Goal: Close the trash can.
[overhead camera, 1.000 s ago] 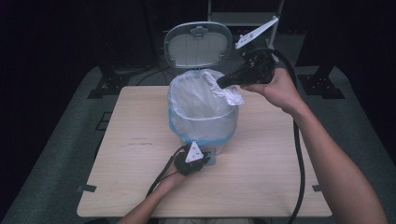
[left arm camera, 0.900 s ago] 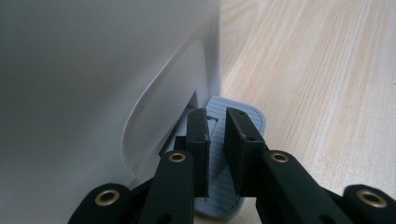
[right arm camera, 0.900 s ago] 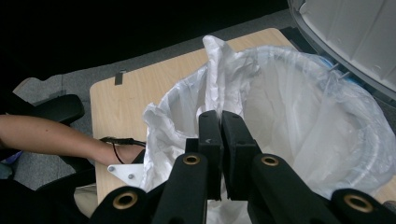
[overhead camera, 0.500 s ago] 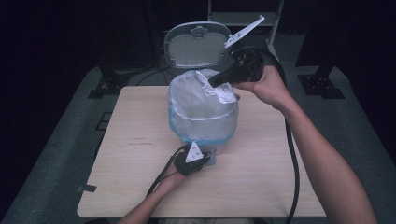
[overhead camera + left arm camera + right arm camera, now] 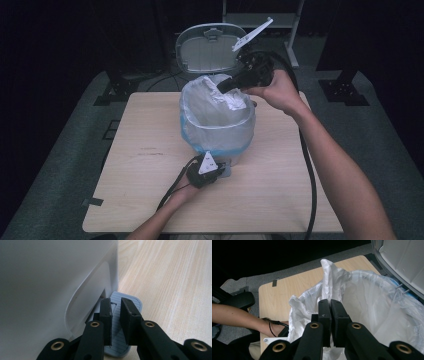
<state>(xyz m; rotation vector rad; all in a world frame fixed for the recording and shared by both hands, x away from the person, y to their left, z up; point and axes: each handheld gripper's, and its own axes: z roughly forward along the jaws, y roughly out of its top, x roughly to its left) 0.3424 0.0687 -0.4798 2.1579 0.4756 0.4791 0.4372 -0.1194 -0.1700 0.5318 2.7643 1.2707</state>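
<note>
Dark floor and black stands surround my pale wooden table (image 5: 150,165), where a white plastic pedal bin (image 5: 217,135) lined with a thin white plastic bag (image 5: 210,107) stands near the middle, its grey lid (image 5: 207,47) tipped up and back on the bin's far side. My right arm reaches in over the bin's right rim, wrist bent down, so my right claw (image 5: 226,85) slants down toward the bin's mouth. Its jaws are pressed together on a bunched fold of the bag (image 5: 329,287), which rises above the rim and runs upward past the tips. My left forearm lies low on the table at the bin's near side, and my left claw (image 5: 115,312) points at the bin's base, jaws a little apart, resting over the blue-grey ribbed foot pedal (image 5: 125,322), which sticks out from the base toward me.
</note>
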